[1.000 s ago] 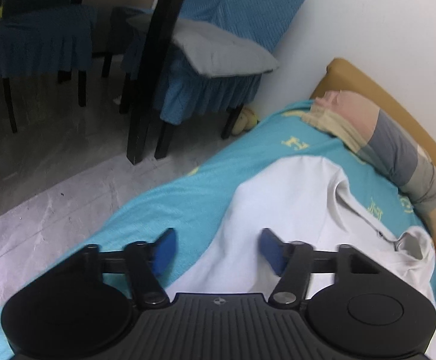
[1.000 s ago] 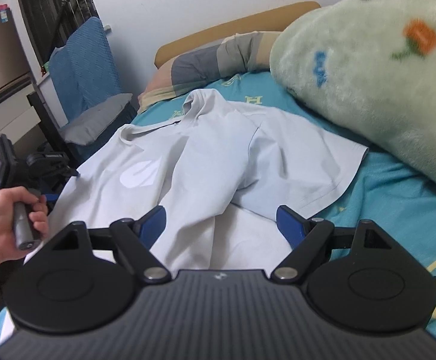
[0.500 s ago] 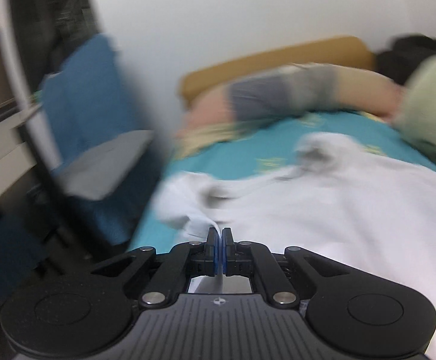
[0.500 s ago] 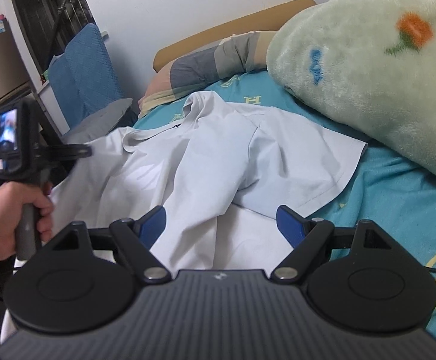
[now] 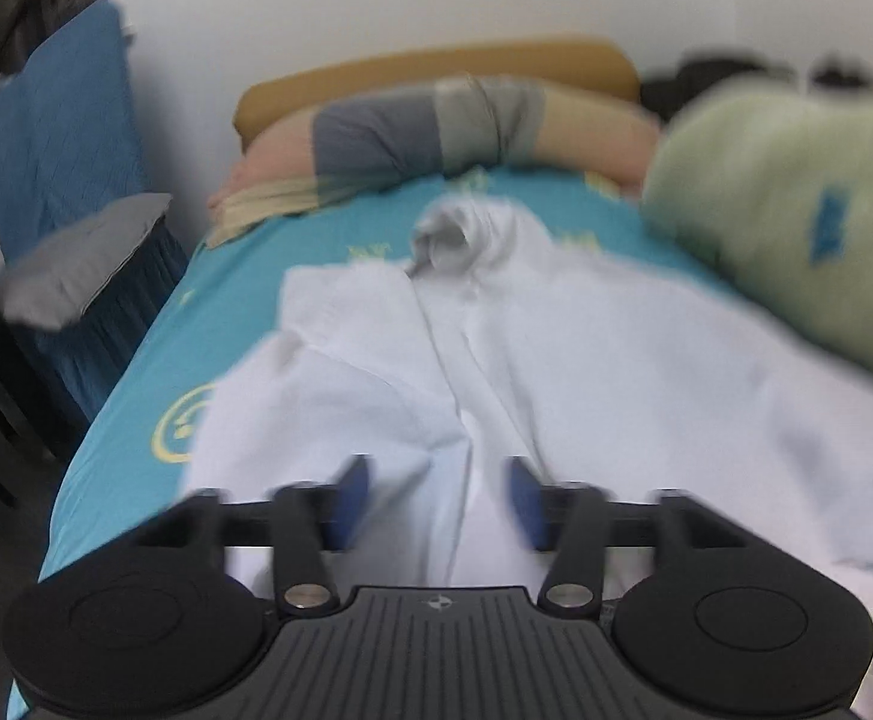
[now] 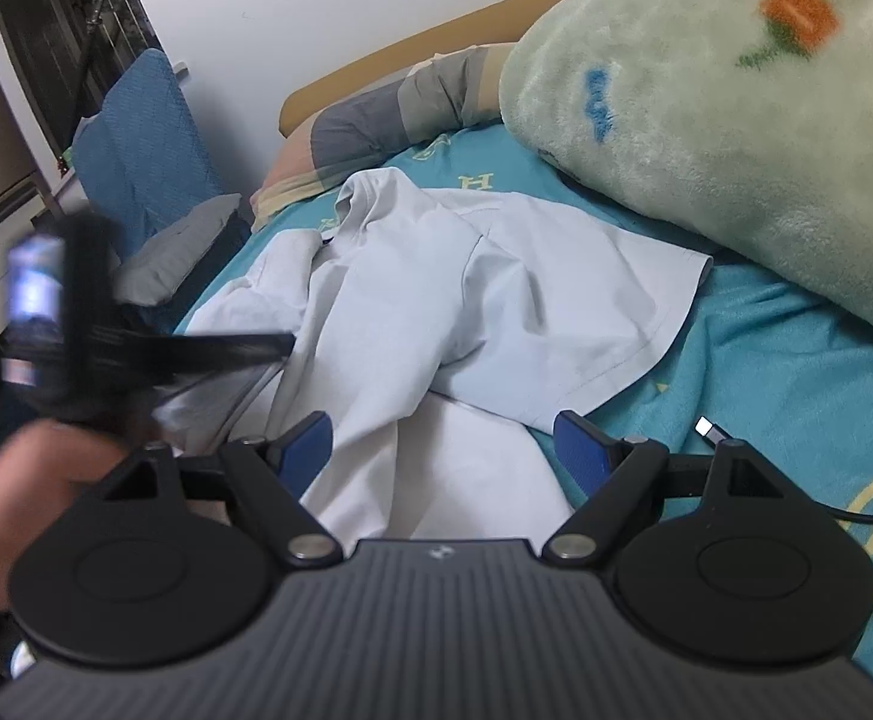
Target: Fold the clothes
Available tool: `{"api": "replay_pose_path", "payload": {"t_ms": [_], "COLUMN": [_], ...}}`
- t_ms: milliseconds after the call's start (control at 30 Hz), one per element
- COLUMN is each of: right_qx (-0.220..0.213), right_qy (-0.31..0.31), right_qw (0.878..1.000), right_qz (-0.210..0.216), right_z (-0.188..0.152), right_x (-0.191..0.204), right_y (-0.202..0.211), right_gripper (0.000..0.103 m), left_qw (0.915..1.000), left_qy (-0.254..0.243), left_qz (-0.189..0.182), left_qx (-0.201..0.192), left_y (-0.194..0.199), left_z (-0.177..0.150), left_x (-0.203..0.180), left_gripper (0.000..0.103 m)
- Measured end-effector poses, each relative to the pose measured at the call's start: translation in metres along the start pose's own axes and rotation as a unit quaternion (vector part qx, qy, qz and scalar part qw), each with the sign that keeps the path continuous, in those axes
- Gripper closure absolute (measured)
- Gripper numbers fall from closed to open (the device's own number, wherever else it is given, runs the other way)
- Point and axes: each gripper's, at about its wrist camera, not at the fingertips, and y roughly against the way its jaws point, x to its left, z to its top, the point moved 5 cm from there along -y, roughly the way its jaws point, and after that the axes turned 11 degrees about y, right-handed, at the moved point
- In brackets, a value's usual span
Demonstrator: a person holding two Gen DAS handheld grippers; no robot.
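White shirt (image 6: 436, 300) lies rumpled on the bed (image 6: 796, 360).
Left gripper (image 5: 439, 501) jaws just opened, released over the hem; right gripper (image 6: 445, 450) jaws spread, grasping nothing; blanket (image 6: 736, 120) at two o'clock.

Motion blur smears the left hand-held gripper (image 6: 136, 354); its grip perhaps unreadable there.

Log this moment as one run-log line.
left gripper: open, jaws just opened, nothing pinched | right gripper: open | white short-sleeved shirt: partly folded on turquoise bedsheet
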Motion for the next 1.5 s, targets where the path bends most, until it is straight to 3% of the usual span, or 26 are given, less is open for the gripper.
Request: {"api": "replay_pose_path", "payload": {"t_ms": [100,200,333,467,567,700,900,1033,1167,1300,1367,1433,1467,1500], "right_qx": [0.002,0.004,0.004,0.008,0.011,0.014,0.018,0.006,-0.016,-0.031,-0.036,-0.038,-0.038,-0.037], "right_qy": [0.002,0.001,0.004,0.009,0.013,0.019,0.031,0.045,0.056,0.063,0.064,0.067,0.068,0.069], "right_qw": [1.0,1.0,1.0,1.0,1.0,1.0,0.999,0.999,0.998,0.997,0.997,0.997,0.997,0.996], "right_qz": [-0.002,-0.004,-0.006,-0.007,-0.006,-0.009,-0.012,-0.017,-0.024,-0.024,-0.023,-0.026,-0.029,-0.031], "right_z": [-0.001,-0.002,-0.003,-0.005,-0.007,-0.009,-0.012,-0.011,-0.007,-0.005,-0.004,-0.004,-0.004,-0.004], "right_x": [0.0,-0.001,0.0,0.001,0.003,0.003,0.005,0.007,0.01,0.013,0.013,0.013,0.013,0.012], "right_y": [-0.001,-0.002,-0.002,-0.002,-0.003,-0.005,-0.006,-0.004,-0.005,-0.008,-0.01,-0.014,-0.016,-0.018], "right_gripper": [0.021,0.021,0.021,0.021,0.021,0.021,0.021,0.021,0.021,0.021,0.021,0.021,0.021,0.021], "left_qw": [0.996,0.9849,0.9604,0.9484,0.9442,0.9422,0.9406,0.9473,0.9518,0.932,0.9305,0.9362,0.9388,0.9412], "left_qy": [0.084,0.172,0.278,0.316,0.325,0.329,0.339,0.317,0.267,0.265,0.266,0.254,0.245,0.238], "left_qz": [-0.019,-0.004,0.014,-0.009,-0.025,-0.03,-0.019,0.041,0.14,0.242,0.251,0.243,0.242,0.24], "left_qx": [-0.022,-0.022,-0.014,0.018,0.045,0.059,0.008,-0.025,-0.058,-0.054,-0.023,-0.009,-0.011,-0.012], "left_y": [0.034,0.041,0.044,0.031,0.024,0.018,0.033,0.031,0.019,-0.003,-0.023,-0.038,-0.041,-0.043], "left_z": [0.013,0.012,0.007,-0.007,-0.02,-0.026,0.005,0.049,0.116,0.151,0.137,0.12,0.112,0.103], "left_x": [0.041,0.088,0.146,0.165,0.168,0.167,0.197,0.246,0.301,0.362,0.376,0.379,0.375,0.372], "left_gripper": [0.026,0.022,0.024,0.032,0.045,0.084,0.098,0.099,0.099,0.099,0.098,0.089,0.076,0.056]}}
